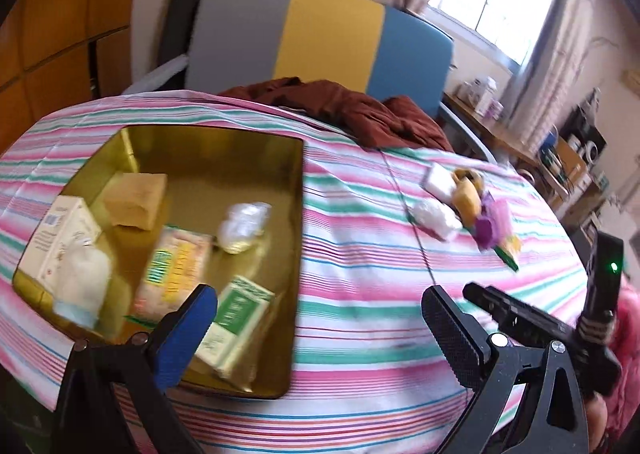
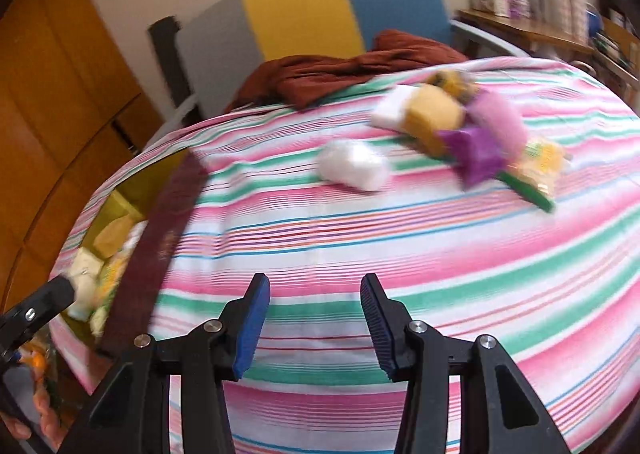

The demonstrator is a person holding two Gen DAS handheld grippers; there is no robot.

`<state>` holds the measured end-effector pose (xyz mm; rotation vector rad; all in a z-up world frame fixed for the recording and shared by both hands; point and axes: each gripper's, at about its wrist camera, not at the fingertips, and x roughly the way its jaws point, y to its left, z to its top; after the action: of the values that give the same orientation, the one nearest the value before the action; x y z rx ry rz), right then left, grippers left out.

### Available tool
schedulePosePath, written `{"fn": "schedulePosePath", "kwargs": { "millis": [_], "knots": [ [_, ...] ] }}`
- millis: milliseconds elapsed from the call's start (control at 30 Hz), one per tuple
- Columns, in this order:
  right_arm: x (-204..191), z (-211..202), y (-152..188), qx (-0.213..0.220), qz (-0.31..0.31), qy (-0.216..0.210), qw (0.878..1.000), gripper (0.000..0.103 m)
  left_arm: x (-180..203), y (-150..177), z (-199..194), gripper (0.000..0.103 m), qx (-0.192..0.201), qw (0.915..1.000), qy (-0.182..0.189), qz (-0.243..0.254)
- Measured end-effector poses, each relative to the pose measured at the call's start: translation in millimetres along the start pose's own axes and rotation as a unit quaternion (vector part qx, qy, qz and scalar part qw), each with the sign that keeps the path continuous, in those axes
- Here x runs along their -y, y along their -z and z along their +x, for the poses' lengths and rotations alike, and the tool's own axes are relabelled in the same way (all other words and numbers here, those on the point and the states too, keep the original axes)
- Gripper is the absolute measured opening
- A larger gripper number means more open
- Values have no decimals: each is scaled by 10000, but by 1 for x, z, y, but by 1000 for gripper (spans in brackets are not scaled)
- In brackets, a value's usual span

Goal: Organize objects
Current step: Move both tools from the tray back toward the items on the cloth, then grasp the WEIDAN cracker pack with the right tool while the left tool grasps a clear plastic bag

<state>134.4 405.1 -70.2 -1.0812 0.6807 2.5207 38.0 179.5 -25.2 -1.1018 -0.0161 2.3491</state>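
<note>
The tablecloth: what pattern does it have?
Tablecloth: pink, green and white stripes, clearest in the right wrist view.

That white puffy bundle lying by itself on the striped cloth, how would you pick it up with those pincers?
Judging by its pose, take the white bundle across its narrow middle, coming down from above with the empty, open right gripper. It lies lengthwise on the striped cloth, apart from the yellow and purple pile, so both long sides are free. It looks soft, so close gently.

Pink-green striped cloth [image 2: 360, 238], gold tin [image 1: 256, 142], purple toy [image 2: 476, 150]
</note>
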Motion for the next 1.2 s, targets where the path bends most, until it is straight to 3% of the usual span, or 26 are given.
{"fn": "schedulePosePath", "kwargs": {
  "millis": [267,433,567,833,1067,1200],
  "knots": [
    [91,-6,-24,327,951,1054,9893,48,34,12,18,103,-316,9988,197,333],
    [133,-5,-57,543,1443,1373,9785,48,48,21,27,103,-499,9978,230,369],
    [152,15,-83,451,1560,1645,9729,48,52,22,32,103,-592,9972,208,413],
    [166,50,-95,194,1479,1886,9707,52,53,22,39,103,-711,9965,91,441],
    [172,39,-83,328,982,1767,9788,48,61,15,52,103,-774,9957,133,485],
    [184,26,-70,444,1085,1617,9798,48,74,7,70,103,-852,9950,211,475]
  ]
}}
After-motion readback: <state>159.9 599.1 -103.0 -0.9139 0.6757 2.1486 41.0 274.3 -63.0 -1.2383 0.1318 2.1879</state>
